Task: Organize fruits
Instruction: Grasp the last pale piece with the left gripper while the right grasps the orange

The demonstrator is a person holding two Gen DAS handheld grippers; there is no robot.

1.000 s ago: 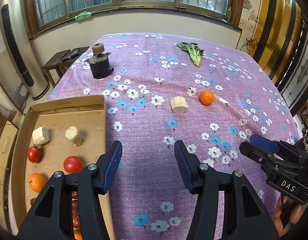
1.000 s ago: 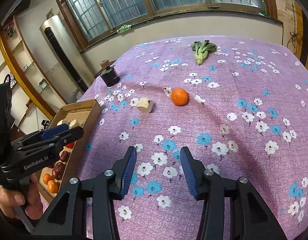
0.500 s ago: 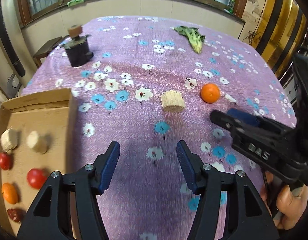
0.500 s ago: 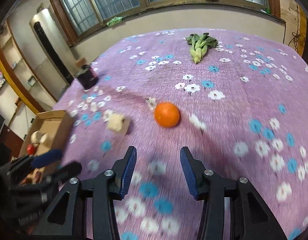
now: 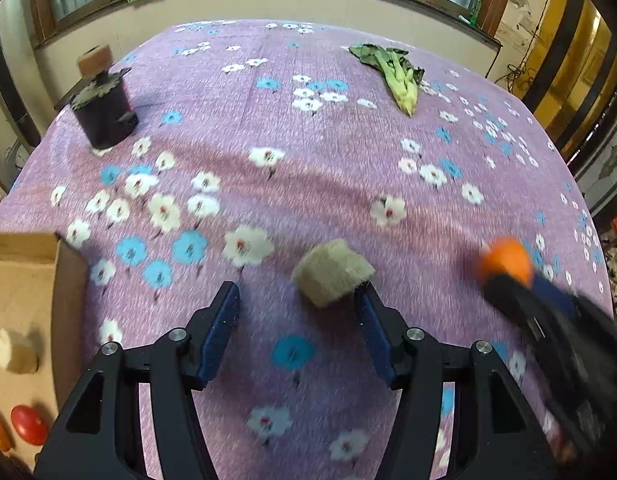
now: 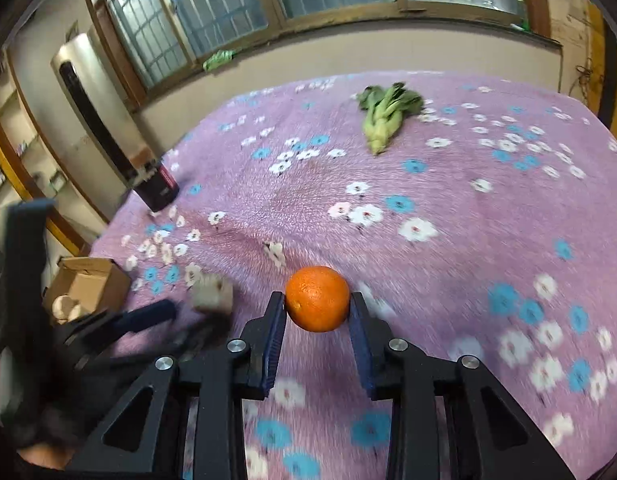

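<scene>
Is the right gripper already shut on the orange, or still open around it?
Shut on it, it seems: the right gripper has just been closing, and both pads meet the sides of the orange, with no gap showing.

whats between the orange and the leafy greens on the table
Nothing: in the right wrist view only bare flowered cloth lies between the orange and the greens.

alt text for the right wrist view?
Right gripper, jaws just closing, brackets an orange on a purple floral tablecloth. Left of it lie a beige chunk and a cardboard box; leafy greens behind.
</scene>
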